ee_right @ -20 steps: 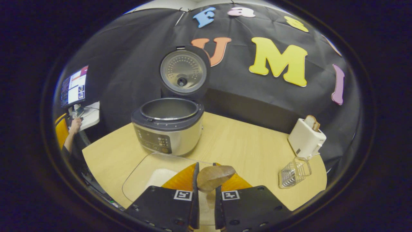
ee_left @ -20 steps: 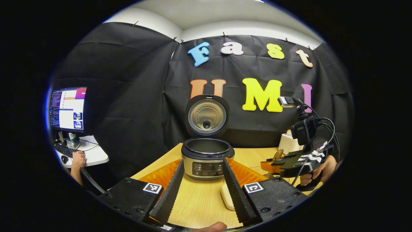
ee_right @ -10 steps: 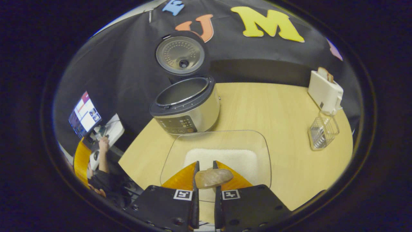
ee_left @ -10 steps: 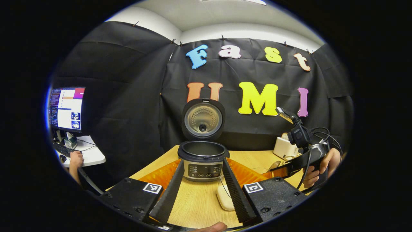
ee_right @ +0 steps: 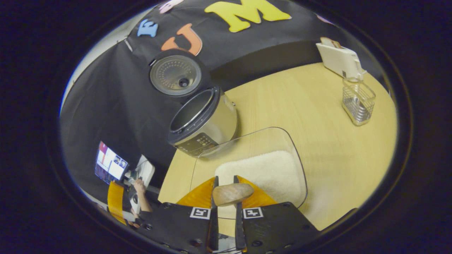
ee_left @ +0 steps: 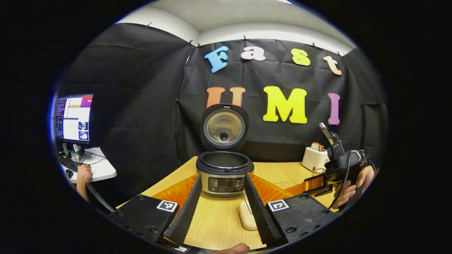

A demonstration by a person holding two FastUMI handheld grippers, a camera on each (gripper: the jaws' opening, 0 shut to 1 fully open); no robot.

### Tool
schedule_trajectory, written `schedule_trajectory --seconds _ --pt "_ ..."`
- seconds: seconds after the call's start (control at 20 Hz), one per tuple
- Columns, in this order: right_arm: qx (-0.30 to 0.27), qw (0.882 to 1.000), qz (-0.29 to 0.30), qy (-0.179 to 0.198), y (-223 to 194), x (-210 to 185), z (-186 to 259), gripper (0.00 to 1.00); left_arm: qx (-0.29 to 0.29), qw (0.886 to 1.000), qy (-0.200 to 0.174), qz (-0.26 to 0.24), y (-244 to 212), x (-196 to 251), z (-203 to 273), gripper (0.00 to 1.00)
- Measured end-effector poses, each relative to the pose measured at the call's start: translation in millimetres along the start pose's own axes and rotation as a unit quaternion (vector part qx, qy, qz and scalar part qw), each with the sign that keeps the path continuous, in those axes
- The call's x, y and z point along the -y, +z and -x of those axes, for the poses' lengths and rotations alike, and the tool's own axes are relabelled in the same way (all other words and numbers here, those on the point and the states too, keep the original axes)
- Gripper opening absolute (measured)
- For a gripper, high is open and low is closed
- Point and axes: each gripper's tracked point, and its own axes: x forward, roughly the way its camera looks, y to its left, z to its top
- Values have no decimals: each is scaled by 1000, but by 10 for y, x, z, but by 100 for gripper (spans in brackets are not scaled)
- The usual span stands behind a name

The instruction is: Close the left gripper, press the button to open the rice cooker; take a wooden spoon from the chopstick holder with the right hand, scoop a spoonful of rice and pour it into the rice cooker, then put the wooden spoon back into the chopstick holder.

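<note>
In the right gripper view, the right gripper (ee_right: 225, 197) tilts down over the clear glass dish (ee_right: 298, 165) of white rice (ee_right: 272, 171), its two orange-backed fingers clamped on the wooden spoon (ee_right: 232, 193), whose brown bowl sticks out between them just above the near edge of the rice. In the left gripper view, that same gripper is seen at the far right, pitched steeply downward in a hand (ee_left: 348, 187) wrapped round its grip. The left gripper (ee_left: 220, 208) is held low and level over the pale wooden table (ee_left: 215, 225), its black ridged fingers spread wide with nothing between them, framing the silver rice cooker (ee_left: 224, 173). The cooker stands at the far side of the table with its round black lid (ee_left: 224, 126) upright and its pot open. Beyond the rice dish to the right stand the wire chopstick holder (ee_right: 357, 102) and, just behind it, a white toaster (ee_right: 339, 60).
</note>
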Motion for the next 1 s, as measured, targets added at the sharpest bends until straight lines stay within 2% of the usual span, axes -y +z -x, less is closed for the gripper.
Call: schedule_trajectory --seconds 0.1,0.2,0.4,0.75,0.85,1.0 --pt "-19 999 -45 18 -29 93 -51 21 -5 1000 4 -2 -34 -22 -18 78" --pt "-45 998 -50 7 -151 233 -137 20 -8 1000 6 -3 -52 -22 -27 78" --pt "-51 997 -52 12 -129 244 -101 19 -13 1000 6 -7 -83 4 -39 78" --pt "-73 989 -116 49 -84 226 -84 19 -14 1000 8 0 -94 -43 -55 77" --pt "-72 981 -161 83 -31 185 -66 19 -14 1000 13 3 -84 -90 -47 78" --pt "-66 961 -230 140 66 165 -17 20 -17 1000 16 5 -105 -116 -65 78"
